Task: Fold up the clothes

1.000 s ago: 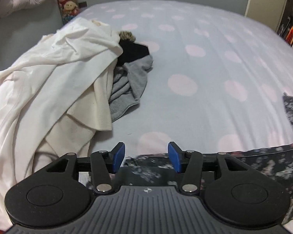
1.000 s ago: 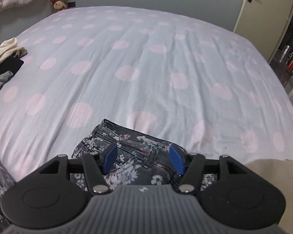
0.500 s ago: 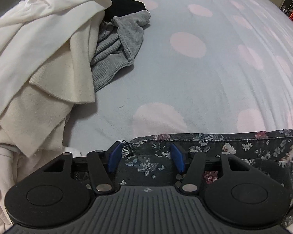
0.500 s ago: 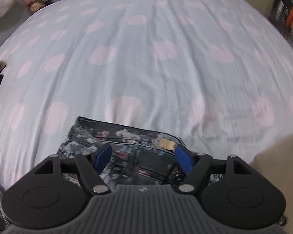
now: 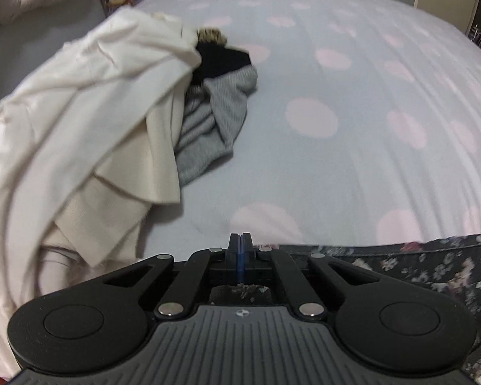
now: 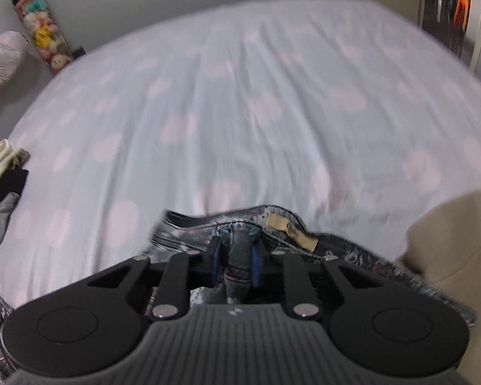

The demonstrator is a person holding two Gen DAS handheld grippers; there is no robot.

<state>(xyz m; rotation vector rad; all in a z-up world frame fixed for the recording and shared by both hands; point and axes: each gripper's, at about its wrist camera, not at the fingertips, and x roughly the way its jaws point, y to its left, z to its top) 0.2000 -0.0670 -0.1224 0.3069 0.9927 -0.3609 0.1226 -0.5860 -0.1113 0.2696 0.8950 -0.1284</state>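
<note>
The floral jeans (image 6: 240, 243) lie at the near edge of the bed (image 6: 240, 96), and both tools have them by an end, I'd say so the length can be lifted and doubled over. The right gripper (image 6: 235, 256) is closing on a bunched ridge of the waistband, by the tan label (image 6: 291, 229). The left gripper (image 5: 240, 250) is pressed fully together; the jeans' hem (image 5: 417, 256) runs off beside it, but whether cloth sits in the pinch I cannot tell. The unfolded pile (image 5: 80, 128) waits well aside on the left.
</note>
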